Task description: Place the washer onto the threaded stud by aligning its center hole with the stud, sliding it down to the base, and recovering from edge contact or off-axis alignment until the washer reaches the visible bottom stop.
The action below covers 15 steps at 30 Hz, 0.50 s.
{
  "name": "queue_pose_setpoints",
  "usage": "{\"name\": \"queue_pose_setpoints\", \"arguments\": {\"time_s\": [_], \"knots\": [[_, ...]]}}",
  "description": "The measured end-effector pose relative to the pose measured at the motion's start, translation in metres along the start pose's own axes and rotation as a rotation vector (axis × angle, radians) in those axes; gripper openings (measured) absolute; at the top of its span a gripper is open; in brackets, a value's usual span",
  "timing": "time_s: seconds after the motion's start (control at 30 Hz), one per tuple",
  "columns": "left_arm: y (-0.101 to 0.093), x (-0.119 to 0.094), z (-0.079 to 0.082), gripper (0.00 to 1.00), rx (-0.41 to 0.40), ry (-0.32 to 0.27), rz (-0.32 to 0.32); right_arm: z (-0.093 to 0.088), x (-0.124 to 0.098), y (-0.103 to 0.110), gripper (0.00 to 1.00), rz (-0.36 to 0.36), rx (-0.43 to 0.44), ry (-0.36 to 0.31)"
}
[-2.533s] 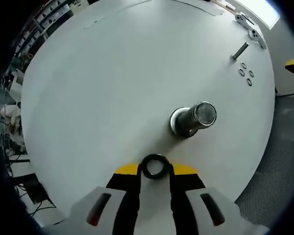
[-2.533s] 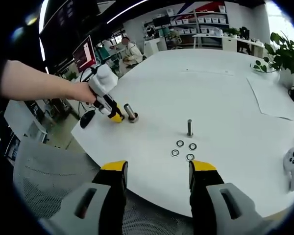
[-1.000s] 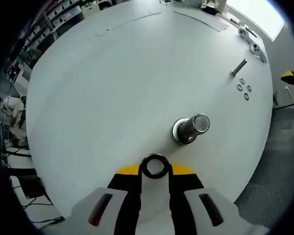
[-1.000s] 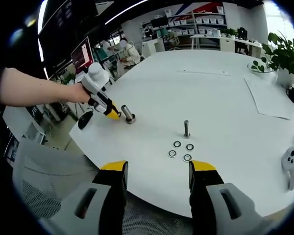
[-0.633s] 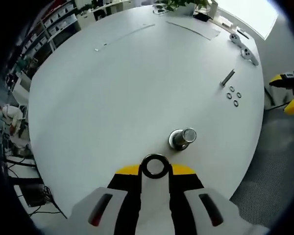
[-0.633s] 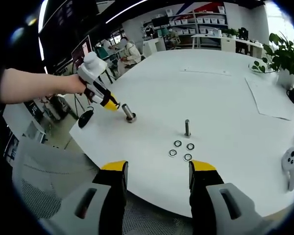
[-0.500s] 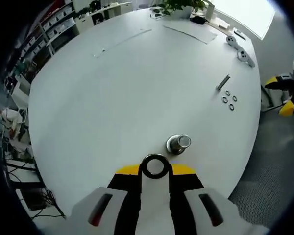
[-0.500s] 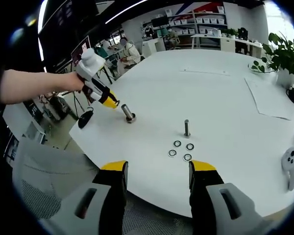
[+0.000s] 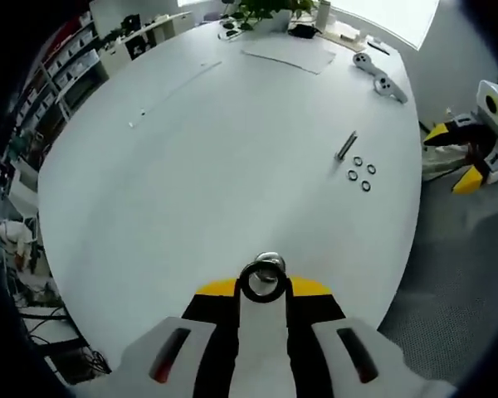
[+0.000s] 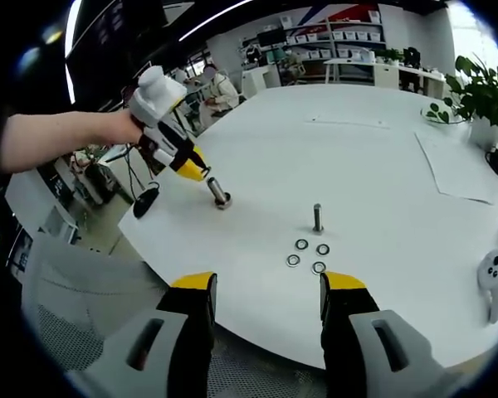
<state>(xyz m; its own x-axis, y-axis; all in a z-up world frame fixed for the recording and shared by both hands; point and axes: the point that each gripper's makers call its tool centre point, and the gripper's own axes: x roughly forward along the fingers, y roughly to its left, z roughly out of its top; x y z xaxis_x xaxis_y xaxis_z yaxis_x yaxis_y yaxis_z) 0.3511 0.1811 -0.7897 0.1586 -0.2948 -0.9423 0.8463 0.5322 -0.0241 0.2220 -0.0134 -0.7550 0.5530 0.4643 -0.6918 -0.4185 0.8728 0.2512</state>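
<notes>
Left jaws grip the washer (image 9: 263,282), now directly over the stud (image 9: 270,264).
The stud, earlier at 1 o'clock, seems mostly hidden behind it; four spare washers (image 9: 361,173) and a bolt (image 9: 346,146) lie at 1 o'clock on the surface (image 9: 191,157). Right gripper (image 10: 266,292) gapes, empty.

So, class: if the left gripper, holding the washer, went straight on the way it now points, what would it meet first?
Probably the threaded stud: seen through the washer clamped in the left gripper, its top lies almost inside the hole. Depth is unclear, so a rim touch is possible.
</notes>
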Motion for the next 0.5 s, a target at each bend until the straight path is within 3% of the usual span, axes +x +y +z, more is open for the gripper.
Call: {"name": "queue_pose_setpoints", "arguments": {"time_s": [0.5], "knots": [[-0.006,0.014,0.002,0.18,0.05,0.047,-0.004,0.003,-0.001,0.0,0.52,0.005,0.004,-0.012]]}}
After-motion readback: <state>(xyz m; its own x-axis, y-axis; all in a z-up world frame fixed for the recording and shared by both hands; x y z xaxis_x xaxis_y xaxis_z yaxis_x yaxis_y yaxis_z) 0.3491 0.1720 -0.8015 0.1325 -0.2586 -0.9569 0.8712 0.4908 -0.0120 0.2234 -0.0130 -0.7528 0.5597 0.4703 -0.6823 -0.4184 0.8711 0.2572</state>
